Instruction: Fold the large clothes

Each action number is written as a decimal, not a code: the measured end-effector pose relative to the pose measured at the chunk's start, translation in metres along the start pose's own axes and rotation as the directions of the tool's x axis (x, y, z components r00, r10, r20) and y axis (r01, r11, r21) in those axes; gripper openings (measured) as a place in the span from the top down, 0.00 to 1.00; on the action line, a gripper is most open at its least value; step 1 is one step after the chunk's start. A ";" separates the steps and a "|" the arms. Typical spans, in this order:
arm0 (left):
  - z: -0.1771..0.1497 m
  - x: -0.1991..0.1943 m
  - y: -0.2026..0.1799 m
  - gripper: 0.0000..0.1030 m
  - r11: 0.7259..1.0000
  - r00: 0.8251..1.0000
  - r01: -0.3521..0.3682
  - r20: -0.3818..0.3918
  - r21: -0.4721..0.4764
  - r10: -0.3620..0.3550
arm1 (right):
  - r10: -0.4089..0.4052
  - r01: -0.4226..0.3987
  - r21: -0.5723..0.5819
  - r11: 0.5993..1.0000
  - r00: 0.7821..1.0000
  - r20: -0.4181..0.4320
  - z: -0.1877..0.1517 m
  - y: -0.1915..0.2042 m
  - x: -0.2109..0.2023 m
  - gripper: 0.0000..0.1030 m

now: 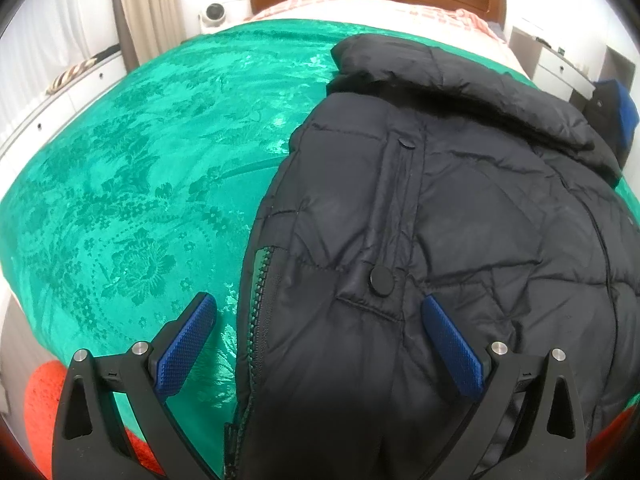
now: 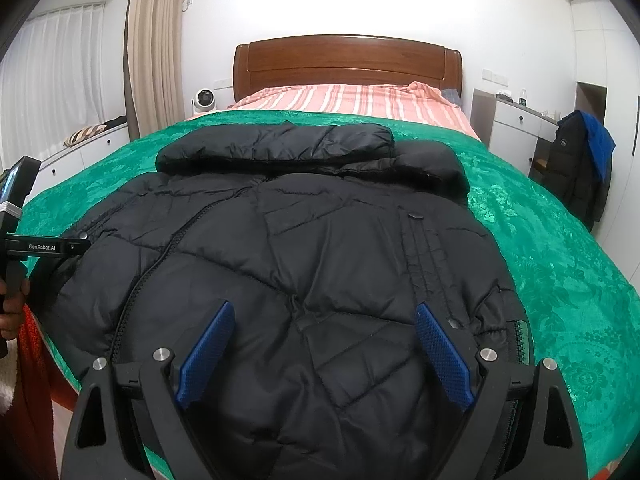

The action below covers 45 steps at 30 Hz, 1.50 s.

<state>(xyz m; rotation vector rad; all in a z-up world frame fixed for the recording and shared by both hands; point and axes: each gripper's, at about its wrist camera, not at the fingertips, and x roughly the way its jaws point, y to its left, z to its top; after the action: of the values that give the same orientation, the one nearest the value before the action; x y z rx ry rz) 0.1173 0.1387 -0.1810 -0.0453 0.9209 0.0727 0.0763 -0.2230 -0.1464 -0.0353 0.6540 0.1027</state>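
A black padded jacket [image 2: 320, 248] lies spread on a bed covered with a glossy green bedspread [image 2: 560, 272] woven with a flower pattern. The jacket's hood [image 2: 280, 148] points toward a brown wooden headboard [image 2: 348, 64], its lower edge reaching the near edge of the bed. Beyond the green cover, a pink and white striped sheet [image 2: 352, 98] runs up to the headboard.

The room has white walls. At left a beige curtain [image 2: 154, 48] hangs beside a sheer white one [image 2: 52, 72] over a low white cabinet [image 2: 92, 152] with a striped cushion [image 2: 86, 135] on top. A small white fan [image 2: 204, 101] stands beside the bed. At right, a white drawer unit [image 2: 516, 128] has a dark coat and a blue garment [image 2: 598, 136] draped near it. An orange-red cloth [image 1: 44, 408] shows below the bed's near edge.

The right gripper [image 2: 326, 312] hangs over the jacket's lower front with its blue-padded jaws spread wide and nothing between the pads. The left gripper [image 1: 316, 308] also stands wide apart, one pad over the bedspread and the other over the jacket, straddling the zipper [image 1: 256, 312] edge; whether either pad touches fabric cannot be told.

In the right wrist view the left gripper's body appears at the far left edge, held in a hand [image 2: 12, 312], and bears the white lettering "GenRobot.AI" [image 2: 42, 247]. No other writing is legible.
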 end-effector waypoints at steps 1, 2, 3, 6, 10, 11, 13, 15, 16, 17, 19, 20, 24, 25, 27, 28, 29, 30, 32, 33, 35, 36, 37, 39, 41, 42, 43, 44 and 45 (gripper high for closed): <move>0.000 0.000 0.000 0.01 1.000 1.000 -0.001 0.000 0.001 0.001 | 0.000 0.000 -0.001 1.000 1.000 0.000 0.000 0.000 0.000 0.12; 0.000 0.000 0.000 0.01 1.000 1.000 -0.001 0.000 0.001 0.001 | 0.000 0.000 -0.001 1.000 1.000 0.000 0.000 0.000 0.000 0.12; 0.000 0.000 -0.001 0.01 1.000 1.000 -0.001 0.000 0.000 0.001 | 0.000 0.000 -0.002 1.000 1.000 0.000 0.000 0.000 0.000 0.12; 0.000 0.000 -0.001 0.01 1.000 1.000 0.000 -0.001 -0.002 0.000 | 0.000 0.000 -0.001 1.000 1.000 0.000 0.000 0.000 0.000 0.12; 0.001 0.000 -0.001 0.01 1.000 1.000 -0.001 -0.001 -0.001 0.001 | 0.000 0.000 -0.002 1.000 1.000 0.000 0.000 0.000 0.001 0.12; 0.001 0.000 0.000 0.01 1.000 1.000 -0.001 -0.001 -0.002 0.001 | 0.000 0.000 -0.002 1.000 1.000 -0.001 0.000 0.000 0.001 0.12; 0.001 0.000 -0.001 0.01 1.000 1.000 0.000 -0.001 -0.002 0.000 | 0.001 -0.001 -0.003 1.000 1.000 -0.001 0.000 0.000 0.000 0.12; 0.001 0.000 -0.001 0.01 1.000 1.000 0.000 -0.001 -0.002 0.000 | 0.000 0.000 -0.003 1.000 1.000 0.001 0.000 0.000 0.000 0.12; 0.001 0.000 -0.001 0.01 1.000 1.000 -0.001 -0.001 -0.002 0.001 | 0.000 0.000 -0.003 1.000 1.000 0.001 0.000 0.000 0.000 0.12; 0.001 0.000 -0.001 0.01 1.000 1.000 -0.001 -0.001 -0.002 0.001 | 0.000 0.000 -0.002 1.000 1.000 0.001 0.000 0.000 0.001 0.12; 0.001 0.000 -0.001 0.01 1.000 1.000 -0.001 -0.001 -0.002 0.001 | 0.000 0.000 -0.002 1.000 1.000 0.000 0.000 0.000 0.001 0.12; 0.001 0.000 -0.001 0.01 1.000 1.000 -0.001 -0.001 -0.002 0.001 | 0.000 0.000 -0.002 1.000 1.000 0.001 0.000 0.000 0.001 0.12; 0.001 0.000 -0.001 0.01 1.000 1.000 -0.001 -0.001 -0.002 0.001 | 0.001 -0.001 -0.003 1.000 1.000 0.001 0.000 0.000 0.001 0.12; 0.001 0.000 -0.001 0.01 1.000 1.000 -0.001 -0.001 -0.002 0.001 | 0.001 -0.001 -0.003 1.000 1.000 0.000 0.000 0.000 0.001 0.12; 0.001 0.000 -0.001 0.00 1.000 1.000 -0.002 -0.002 0.001 0.002 | 0.002 -0.002 -0.003 1.000 1.000 -0.002 0.000 0.000 0.001 0.12; 0.001 0.000 -0.001 0.01 1.000 1.000 -0.003 -0.003 0.002 0.003 | 0.002 -0.002 -0.005 1.000 1.000 -0.001 0.000 -0.001 0.001 0.12; 0.001 -0.002 0.000 0.01 1.000 1.000 -0.006 -0.007 0.005 0.006 | -0.003 0.003 -0.008 1.000 1.000 0.001 0.001 -0.002 0.000 0.12; 0.003 -0.004 0.000 0.01 1.000 1.000 -0.011 -0.012 0.012 0.011 | -0.014 0.014 -0.009 1.000 1.000 0.005 0.002 -0.006 -0.002 0.12; 0.005 -0.011 0.005 0.01 1.000 1.000 -0.021 -0.008 0.020 0.022 | -0.045 0.045 0.018 0.999 0.999 0.015 0.004 -0.019 -0.010 0.12; 0.007 -0.016 0.009 0.01 1.000 1.000 -0.025 0.002 0.015 0.025 | -0.066 0.065 0.047 0.997 0.998 0.020 0.006 -0.031 -0.016 0.12; 0.009 -0.027 0.025 0.01 1.000 1.000 -0.013 0.025 -0.026 0.014 | -0.126 0.124 0.135 0.983 0.992 0.010 0.010 -0.061 -0.027 0.12; 0.009 -0.030 0.036 0.01 0.998 1.000 0.008 0.029 -0.060 -0.006 | -0.142 0.140 0.172 0.975 0.990 -0.001 0.010 -0.072 -0.030 0.12; 0.009 -0.031 0.044 0.01 0.996 0.999 0.032 0.024 -0.086 -0.030 | -0.151 0.151 0.221 0.963 0.988 -0.019 0.009 -0.087 -0.034 0.12; 0.006 -0.025 0.058 0.01 0.983 0.991 0.127 -0.020 -0.132 -0.131 | -0.115 0.135 0.307 0.942 0.990 -0.082 0.003 -0.113 -0.037 0.12; -0.001 -0.012 0.061 0.01 0.967 0.965 0.220 -0.113 -0.129 -0.235 | -0.018 0.084 0.351 0.933 0.982 -0.188 -0.010 -0.128 -0.031 0.12; -0.007 -0.004 0.058 0.01 0.966 0.952 0.240 -0.171 -0.100 -0.255 | 0.017 0.067 0.360 0.930 0.974 -0.225 -0.016 -0.130 -0.028 0.12; -0.011 0.000 0.054 0.01 0.971 0.952 0.232 -0.192 -0.066 -0.240 | 0.054 0.051 0.374 0.926 0.963 -0.263 -0.025 -0.131 -0.026 0.12; -0.016 -0.001 0.048 0.01 0.977 0.959 0.214 -0.186 -0.015 -0.213 | 0.094 0.038 0.399 0.916 0.947 -0.307 -0.035 -0.133 -0.022 0.12; -0.019 -0.004 0.043 0.01 0.979 0.965 0.203 -0.174 0.025 -0.196 | 0.118 0.027 0.411 0.911 0.939 -0.324 -0.040 -0.132 -0.020 0.12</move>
<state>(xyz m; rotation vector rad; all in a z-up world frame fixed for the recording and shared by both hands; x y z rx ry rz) 0.0962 0.1804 -0.1899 -0.1060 1.0844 -0.1397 0.0501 -0.3586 -0.1663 0.3789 1.0167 0.0015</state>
